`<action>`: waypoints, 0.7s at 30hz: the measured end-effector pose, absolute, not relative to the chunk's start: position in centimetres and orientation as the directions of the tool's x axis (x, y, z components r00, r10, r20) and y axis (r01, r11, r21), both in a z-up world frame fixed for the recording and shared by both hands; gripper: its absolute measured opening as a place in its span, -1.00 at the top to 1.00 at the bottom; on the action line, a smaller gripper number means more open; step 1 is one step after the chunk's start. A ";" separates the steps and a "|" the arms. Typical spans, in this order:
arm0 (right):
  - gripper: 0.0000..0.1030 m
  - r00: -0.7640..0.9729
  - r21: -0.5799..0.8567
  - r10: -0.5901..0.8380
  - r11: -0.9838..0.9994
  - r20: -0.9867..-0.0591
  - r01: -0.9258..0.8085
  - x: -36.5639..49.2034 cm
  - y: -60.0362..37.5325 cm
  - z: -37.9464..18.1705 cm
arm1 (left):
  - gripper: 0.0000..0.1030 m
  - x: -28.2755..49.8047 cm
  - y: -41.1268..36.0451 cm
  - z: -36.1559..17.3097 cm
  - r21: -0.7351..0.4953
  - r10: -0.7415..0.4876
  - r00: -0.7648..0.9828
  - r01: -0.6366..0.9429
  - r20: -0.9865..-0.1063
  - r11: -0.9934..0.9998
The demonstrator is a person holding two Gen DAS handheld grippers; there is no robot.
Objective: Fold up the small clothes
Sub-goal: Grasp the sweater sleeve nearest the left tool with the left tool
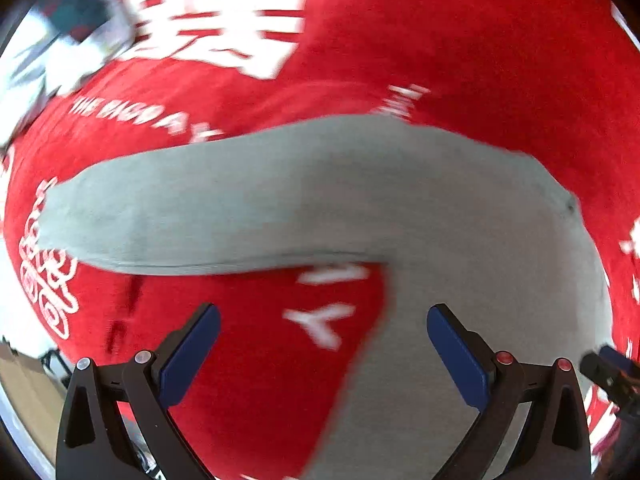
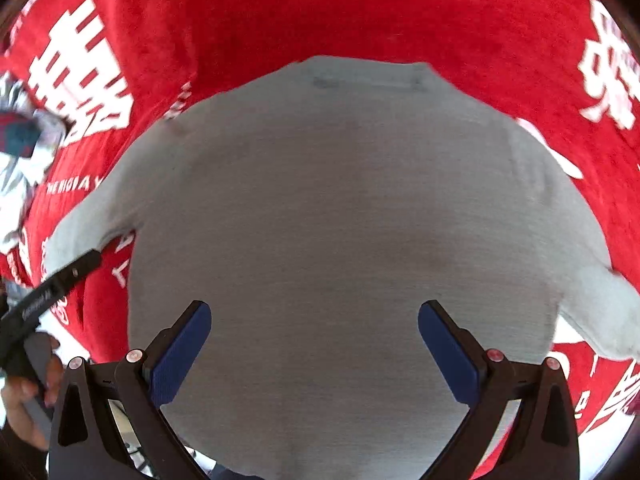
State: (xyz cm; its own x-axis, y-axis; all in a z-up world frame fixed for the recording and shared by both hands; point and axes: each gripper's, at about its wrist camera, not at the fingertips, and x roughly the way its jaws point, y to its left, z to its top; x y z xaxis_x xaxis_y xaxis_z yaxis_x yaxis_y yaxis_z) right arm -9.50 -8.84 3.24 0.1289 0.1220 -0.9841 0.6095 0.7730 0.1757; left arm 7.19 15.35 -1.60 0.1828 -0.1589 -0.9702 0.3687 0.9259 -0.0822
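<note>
Gray shirt [image 2: 340,220] lies flat on the red cloth [image 2: 360,12], sleeves out, so no folds yet. Left gripper [image 1: 323,354] and right gripper [image 2: 314,350] hover over it, jaws apart, holding nothing.

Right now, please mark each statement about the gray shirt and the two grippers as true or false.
1. The gray shirt lies spread on a red cloth with white print. True.
2. The right gripper is shut on the shirt. False: its fingers stand wide apart, holding nothing.
3. The left gripper is open. True.
4. Both sleeves are folded over the body. False: the sleeves stick out to the sides.
</note>
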 end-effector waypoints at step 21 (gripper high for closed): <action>-1.00 0.051 0.136 0.126 0.876 -0.991 0.463 -3.6 0.2 1.3 | -0.36 16.3 30.1 -7.5 -0.321 -0.301 0.293 -0.021 -0.907 0.947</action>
